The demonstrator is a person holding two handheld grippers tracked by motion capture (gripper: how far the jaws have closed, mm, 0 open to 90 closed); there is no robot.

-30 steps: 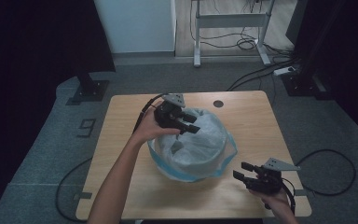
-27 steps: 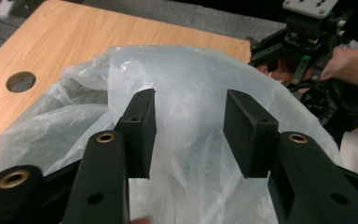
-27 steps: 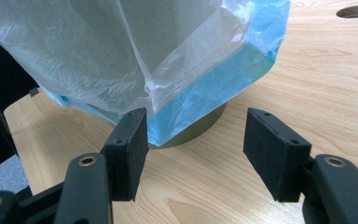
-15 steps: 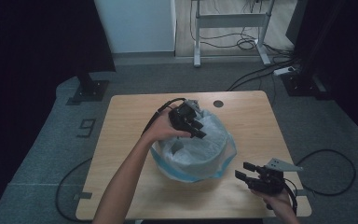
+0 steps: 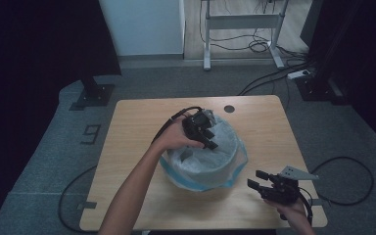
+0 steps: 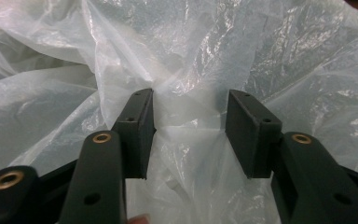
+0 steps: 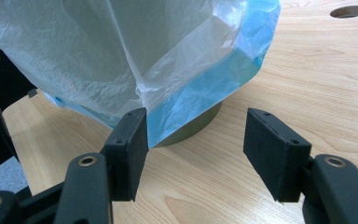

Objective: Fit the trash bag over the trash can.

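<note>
Plastic bag is already draped over the bin mid-surface, yet tucking seems unfinished: left tongs are parted around a fold, right tongs are wide open and empty near the front right corner.

Left black two-jaw gripper was held out at arm's length, forearm stretched forward from the bottom edge, jaws parted and angled down to the right. Right black two-jaw gripper sat low near the person, jaws wide apart, pointing left.

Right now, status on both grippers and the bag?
Left gripper open, jaws astride a bag fold inside the bin. Right gripper open, clear, near the blue hem. Nothing in the way.
</note>
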